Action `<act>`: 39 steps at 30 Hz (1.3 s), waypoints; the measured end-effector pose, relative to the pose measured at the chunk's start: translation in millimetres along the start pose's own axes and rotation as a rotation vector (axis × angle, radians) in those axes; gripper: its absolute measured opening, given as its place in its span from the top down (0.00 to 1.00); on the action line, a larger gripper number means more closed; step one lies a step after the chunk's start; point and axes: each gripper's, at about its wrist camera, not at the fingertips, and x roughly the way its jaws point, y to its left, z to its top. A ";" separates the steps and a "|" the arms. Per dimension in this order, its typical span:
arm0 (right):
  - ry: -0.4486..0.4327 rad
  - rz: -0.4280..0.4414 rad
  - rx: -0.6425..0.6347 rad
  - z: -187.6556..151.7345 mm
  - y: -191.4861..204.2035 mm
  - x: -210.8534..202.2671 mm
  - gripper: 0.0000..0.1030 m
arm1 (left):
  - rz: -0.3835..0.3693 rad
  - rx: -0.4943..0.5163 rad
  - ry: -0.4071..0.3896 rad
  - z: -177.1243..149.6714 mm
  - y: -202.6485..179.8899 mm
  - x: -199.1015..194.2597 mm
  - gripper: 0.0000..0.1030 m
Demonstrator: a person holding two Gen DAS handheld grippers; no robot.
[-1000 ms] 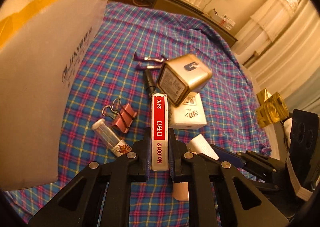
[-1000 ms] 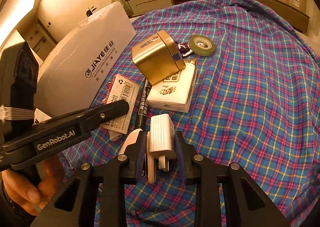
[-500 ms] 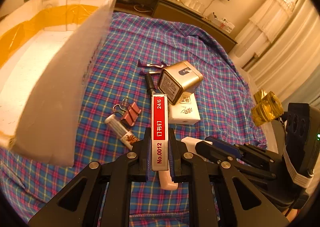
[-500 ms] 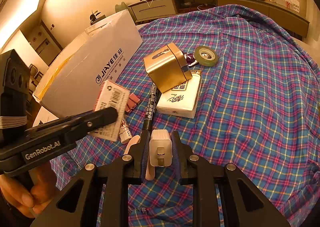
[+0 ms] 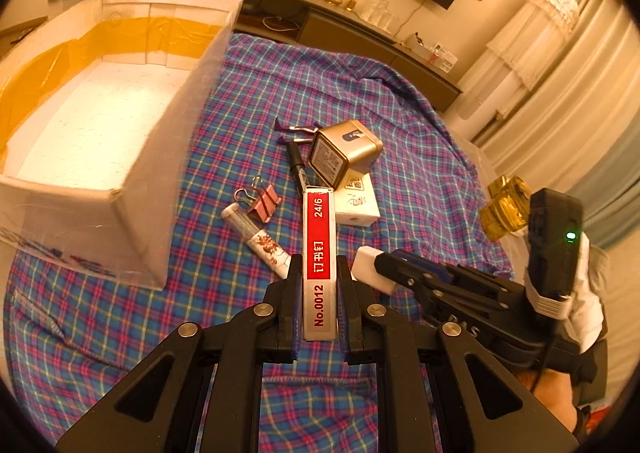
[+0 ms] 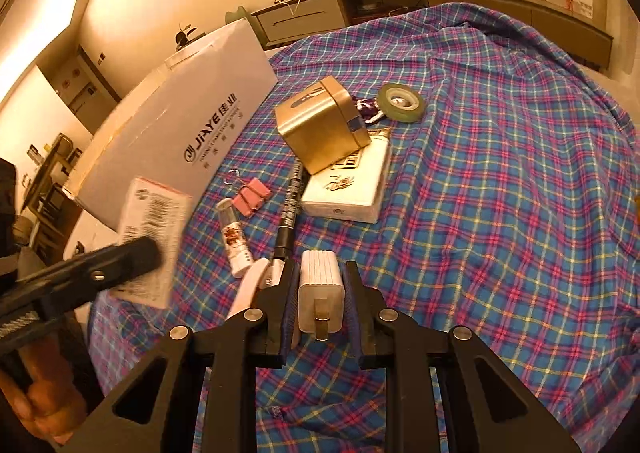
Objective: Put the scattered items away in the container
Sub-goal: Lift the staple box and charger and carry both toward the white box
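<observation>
My left gripper (image 5: pixel 319 265) is shut on a red-and-white staples box (image 5: pixel 319 237), held above the cloth beside the open white cardboard box (image 5: pixel 140 181). In the right wrist view the staples box (image 6: pixel 154 229) appears blurred at the left, in front of the cardboard box (image 6: pixel 180 125). My right gripper (image 6: pixel 322 269) has a white charger plug (image 6: pixel 320 293) between its pads; its jaws are opening slightly and the pads still touch the plug. On the plaid cloth lie a gold tin (image 6: pixel 320 129), a white tissue pack (image 6: pixel 348 189), a black marker (image 6: pixel 290 205), a pink binder clip (image 6: pixel 250 195) and a flowered tube (image 6: pixel 234 237).
A green tape roll (image 6: pixel 401 102) and purple clips (image 5: pixel 296 129) lie behind the tin. A pale pink-white item (image 6: pixel 250 285) rests under the right gripper's left finger. Gold foil shapes (image 5: pixel 504 213) sit off the cloth's right edge. A low cabinet (image 6: pixel 304 17) runs along the far wall.
The left gripper has risen and swung with the staples box, so the cardboard box's inside now shows. The charger, askew earlier, now sits straight between the right pads.
</observation>
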 end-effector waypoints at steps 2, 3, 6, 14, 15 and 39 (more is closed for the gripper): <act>0.011 -0.024 0.003 -3.5 -5.1 4.2 0.68 | -0.004 0.001 0.000 -2.2 1.7 -4.6 0.86; 0.016 -0.024 0.011 -4.9 -8.0 6.4 0.67 | -0.006 -0.002 0.001 -3.1 2.5 -5.2 0.86; 0.017 -0.008 0.026 -6.4 -11.3 8.1 0.65 | -0.010 -0.008 0.004 -5.6 5.2 -7.9 0.86; -0.020 -0.041 -0.045 -13.5 11.6 -3.6 0.78 | -0.044 -0.003 -0.022 -8.0 1.2 -28.4 0.86; -0.027 -0.051 -0.060 -13.3 15.8 -5.2 0.78 | -0.048 -0.001 -0.026 -7.6 1.6 -31.3 0.86; -0.098 -0.196 -0.359 -9.6 118.7 -46.2 0.78 | -0.085 -0.005 -0.103 5.0 32.7 -83.5 0.86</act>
